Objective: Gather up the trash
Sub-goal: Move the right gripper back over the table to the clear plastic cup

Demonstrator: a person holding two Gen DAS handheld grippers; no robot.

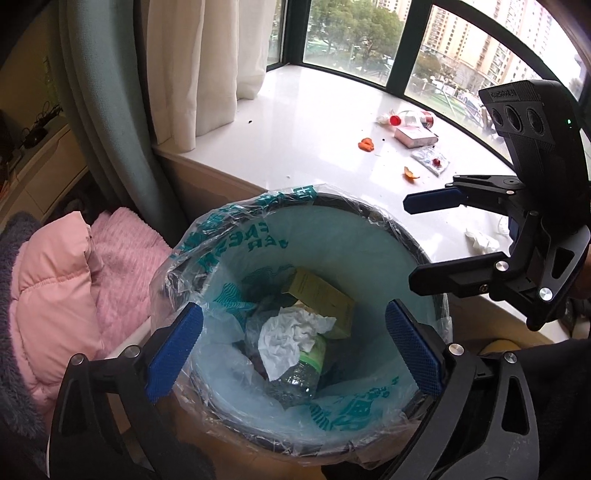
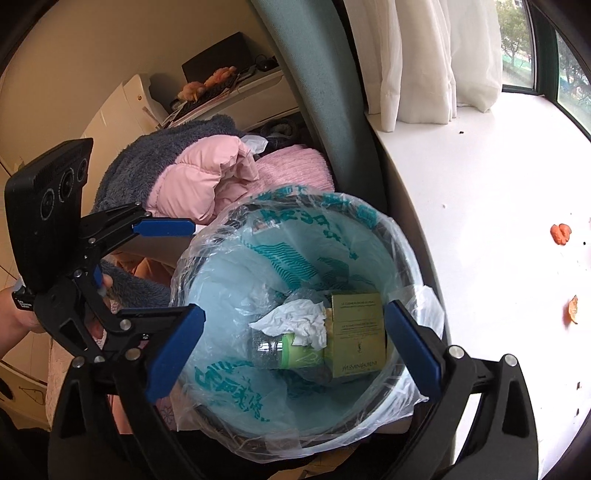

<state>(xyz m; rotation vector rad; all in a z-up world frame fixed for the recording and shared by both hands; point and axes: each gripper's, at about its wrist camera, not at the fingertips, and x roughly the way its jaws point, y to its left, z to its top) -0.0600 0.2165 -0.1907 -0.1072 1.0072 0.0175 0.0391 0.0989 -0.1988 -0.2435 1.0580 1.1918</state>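
Two grippers hang over a lined trash bin, both with jaws spread wide and nothing between the pads. Left gripper: its blue pads frame the bin's mouth from above, apart from the rim. Right gripper: likewise held over the opening, its blue pads clear of the contents. Each gripper also shows in the other's view, at the side of the bin, fingers parted.

Bin contents, at the bottom of the clear plastic liner with teal print: a crumpled white tissue lying on a clear plastic bottle with a green label, and beside them an olive-green carton tilted against the wall.

Left of the bin: a pink quilted jacket and a pink blanket, with grey fleece heaped by them.

Beyond the bin: a white window ledge bearing the uncollected trash. A white tissue lies nearest, then a piece of orange peel, a small plastic wrapper, a second orange scrap, a pink box and a red-capped bottle on its side.

Farthest: a green curtain, a white sheer curtain and the window.
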